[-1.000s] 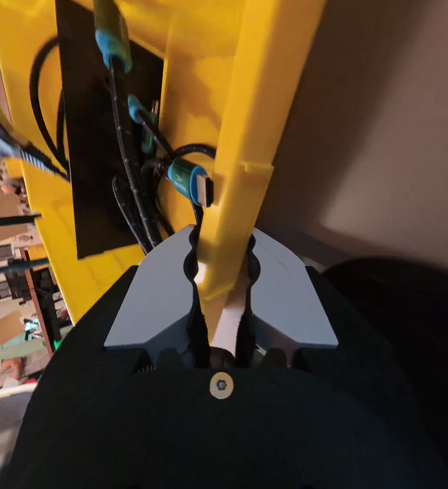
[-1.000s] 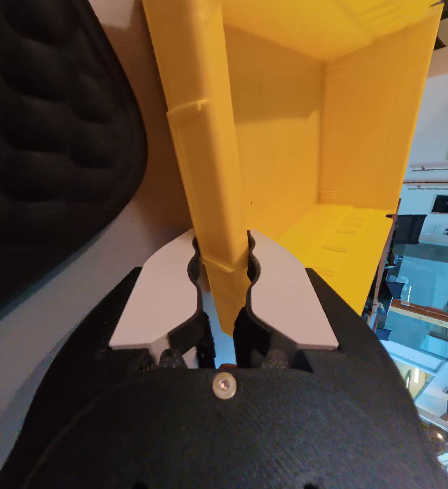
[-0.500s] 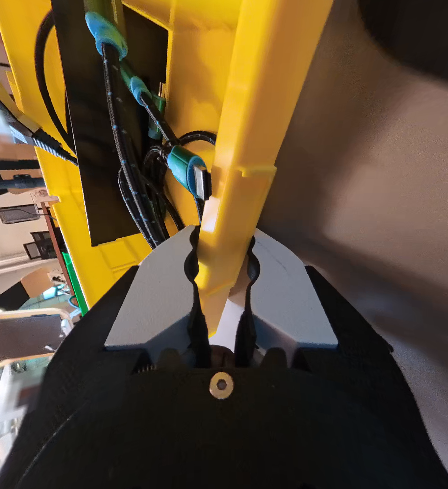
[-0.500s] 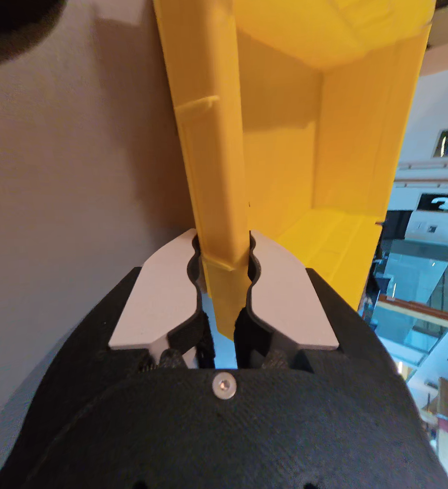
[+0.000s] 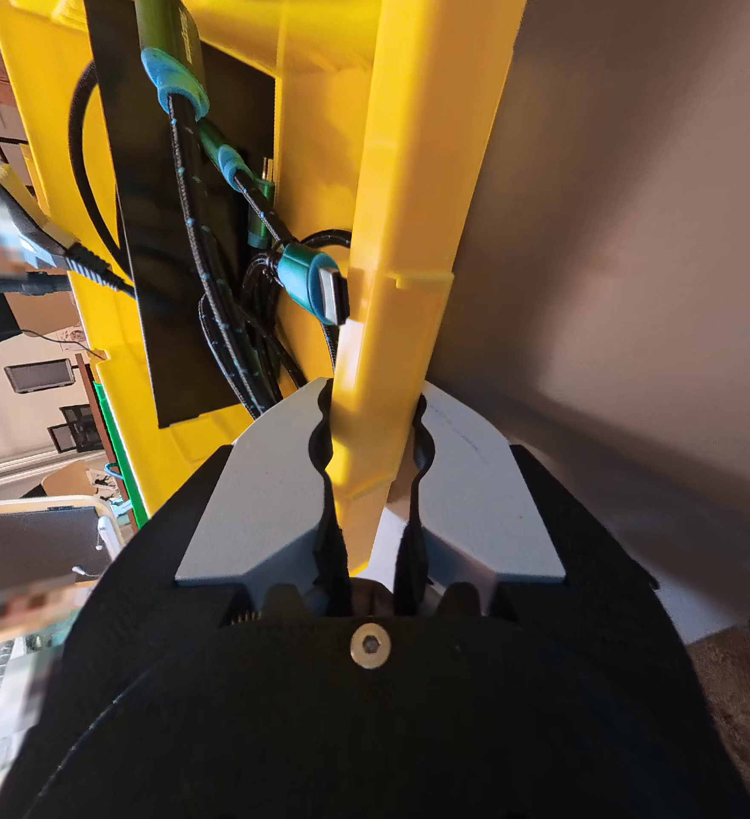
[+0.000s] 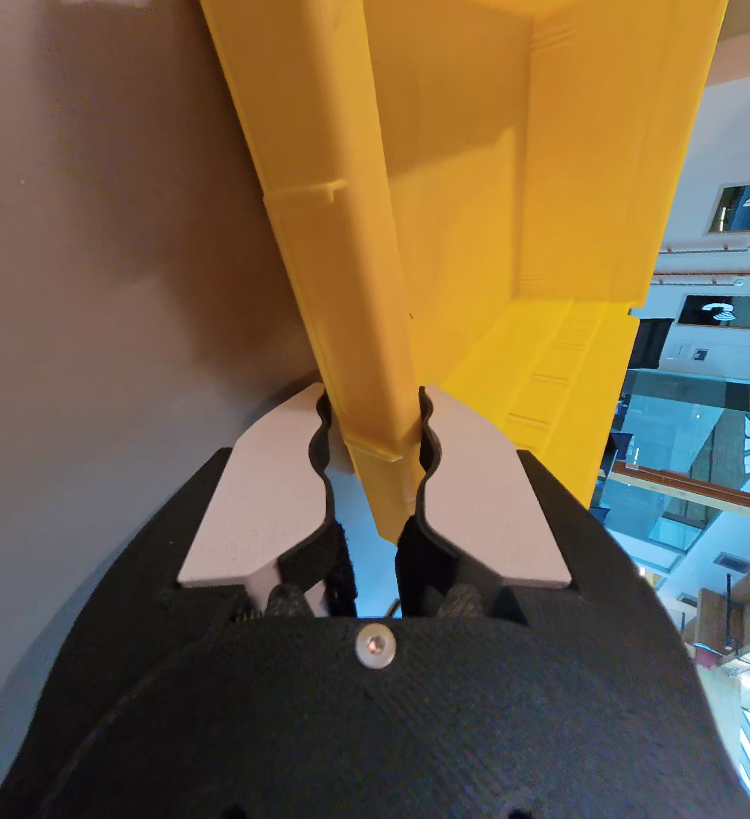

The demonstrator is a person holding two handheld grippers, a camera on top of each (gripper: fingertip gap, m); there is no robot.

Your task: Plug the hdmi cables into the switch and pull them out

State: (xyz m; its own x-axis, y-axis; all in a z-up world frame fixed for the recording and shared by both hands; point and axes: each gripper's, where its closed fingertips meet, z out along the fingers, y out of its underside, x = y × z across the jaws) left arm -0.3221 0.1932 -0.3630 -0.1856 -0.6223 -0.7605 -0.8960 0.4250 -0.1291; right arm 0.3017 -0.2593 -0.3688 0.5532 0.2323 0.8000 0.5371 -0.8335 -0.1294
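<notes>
My left gripper (image 5: 371, 399) is shut on the rim of a yellow plastic bin (image 5: 426, 177). Inside that bin lies a flat black switch (image 5: 173, 274) with braided black-and-blue HDMI cables (image 5: 218, 337) bunched beside it. One teal-and-blue plug (image 5: 315, 281) lies loose with its metal end against the bin wall. Another green plug (image 5: 169, 40) with a blue collar lies over the switch at the top. My right gripper (image 6: 373, 399) is shut on the rim of the yellow bin (image 6: 320, 221); the part of the bin seen there holds nothing.
A grey-brown surface (image 5: 630, 221) lies along the outer side of the bin in the left wrist view and also shows in the right wrist view (image 6: 98, 221). A black cable with a blue plug (image 5: 32, 239) hangs outside the bin at left. A building interior (image 6: 697, 399) shows beyond. The left gripper's tips are roughly 75 cm from the right gripper's.
The bin has shifted along the grey-brown surface with both grippers holding its rim. A dark padded object near the bin has left both views. The loose plug turned slightly.
</notes>
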